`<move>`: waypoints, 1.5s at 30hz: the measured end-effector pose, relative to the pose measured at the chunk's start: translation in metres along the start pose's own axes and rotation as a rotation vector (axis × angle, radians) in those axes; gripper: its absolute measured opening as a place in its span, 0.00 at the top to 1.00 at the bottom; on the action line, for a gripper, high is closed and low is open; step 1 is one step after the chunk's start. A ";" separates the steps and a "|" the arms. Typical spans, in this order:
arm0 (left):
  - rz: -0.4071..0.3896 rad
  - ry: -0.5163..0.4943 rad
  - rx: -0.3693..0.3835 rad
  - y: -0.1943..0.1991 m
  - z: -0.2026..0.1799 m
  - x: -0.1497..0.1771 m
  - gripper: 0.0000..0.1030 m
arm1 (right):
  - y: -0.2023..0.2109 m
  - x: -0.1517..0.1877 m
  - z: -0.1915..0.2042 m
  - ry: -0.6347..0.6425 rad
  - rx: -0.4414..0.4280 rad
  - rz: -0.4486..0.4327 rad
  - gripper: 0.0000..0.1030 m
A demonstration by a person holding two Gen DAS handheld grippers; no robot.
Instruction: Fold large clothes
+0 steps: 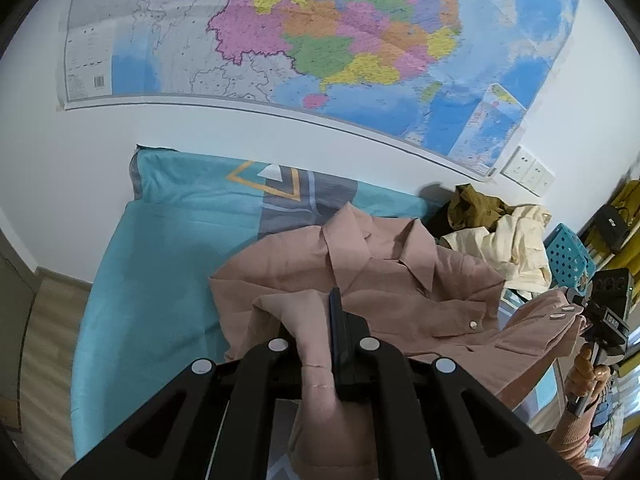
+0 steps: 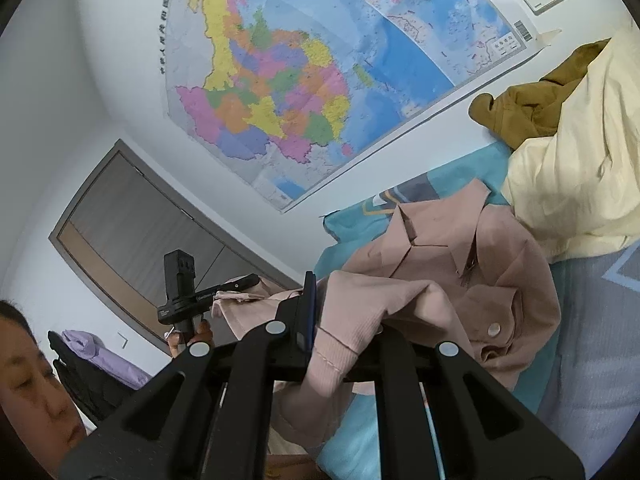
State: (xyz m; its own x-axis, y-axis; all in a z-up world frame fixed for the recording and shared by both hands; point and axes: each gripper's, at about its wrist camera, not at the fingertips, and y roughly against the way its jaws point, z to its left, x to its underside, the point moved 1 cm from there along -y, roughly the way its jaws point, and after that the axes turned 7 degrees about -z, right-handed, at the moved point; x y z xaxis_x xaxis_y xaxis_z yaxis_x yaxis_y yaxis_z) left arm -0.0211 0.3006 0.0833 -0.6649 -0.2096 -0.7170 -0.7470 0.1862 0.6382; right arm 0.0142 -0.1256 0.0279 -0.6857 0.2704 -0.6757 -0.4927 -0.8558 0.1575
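Observation:
A large dusty-pink shirt [image 1: 372, 276] with a collar and snap buttons lies rumpled on the teal bedsheet [image 1: 160, 264]. Low in the left wrist view, my left gripper [image 1: 327, 306] is shut on a pink sleeve that drapes back over its frame. At the right edge, a hand holds my right gripper [image 1: 576, 300], which pinches the shirt's snap-button edge. In the right wrist view, my right gripper [image 2: 320, 300] is shut on a fold of the pink shirt [image 2: 460, 280]; one finger is hidden under cloth. At the left, my left gripper [image 2: 240, 283] clamps another part of the shirt, lifted off the bed.
A cream garment [image 2: 572, 176] and an olive-brown one [image 2: 528, 108] are piled against the wall beside the shirt. A teal perforated basket [image 1: 568, 260] stands past them. A big map [image 1: 320, 40] and wall sockets [image 1: 528, 170] hang above the bed. Wooden floor [image 1: 44, 340] lies left; a door [image 2: 132, 232] is behind.

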 end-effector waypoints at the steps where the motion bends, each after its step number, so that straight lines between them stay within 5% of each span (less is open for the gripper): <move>1: 0.004 -0.003 -0.003 -0.003 0.001 -0.002 0.96 | -0.002 -0.002 -0.002 -0.006 0.002 0.001 0.92; 45: 0.278 0.053 -0.128 -0.170 0.034 -0.040 0.94 | -0.087 -0.037 -0.122 -0.188 0.219 0.104 0.88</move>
State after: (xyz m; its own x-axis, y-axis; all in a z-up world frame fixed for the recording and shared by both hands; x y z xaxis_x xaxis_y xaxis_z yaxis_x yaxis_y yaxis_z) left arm 0.1326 0.3105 -0.0058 -0.8401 -0.2183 -0.4966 -0.5283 0.1213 0.8403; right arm 0.1475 -0.1147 -0.0485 -0.8155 0.2813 -0.5059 -0.5048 -0.7731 0.3839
